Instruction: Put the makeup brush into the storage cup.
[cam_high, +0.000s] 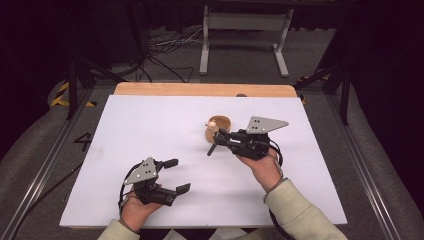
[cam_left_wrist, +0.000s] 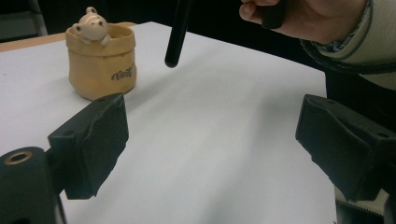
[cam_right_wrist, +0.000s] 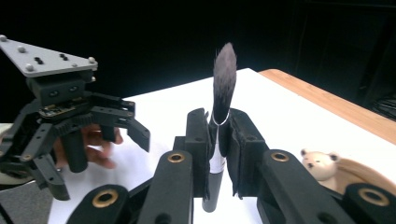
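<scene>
A small tan pot (cam_high: 222, 124) with a pale bear figure (cam_high: 213, 123) on its rim stands a little right of the table's middle. My right gripper (cam_high: 223, 135) hovers just in front of it, shut on a makeup brush (cam_high: 212, 148). In the right gripper view the brush (cam_right_wrist: 224, 74) stands between the shut jaws, dark bristles up and black handle down. The bear (cam_right_wrist: 320, 164) sits at the lower right there. My left gripper (cam_high: 177, 176) rests open near the front edge with nothing in it. In its view the pot (cam_left_wrist: 102, 65) stands far left, and the brush handle (cam_left_wrist: 176, 35) hangs beside it.
A white sheet (cam_high: 150, 130) covers the table, with a wooden strip (cam_high: 200, 89) along the far edge. Behind the table a metal stand (cam_high: 245, 35) and cables (cam_high: 165, 47) lie on the dark floor. The person's right hand (cam_left_wrist: 308, 16) shows at the top of the left gripper view.
</scene>
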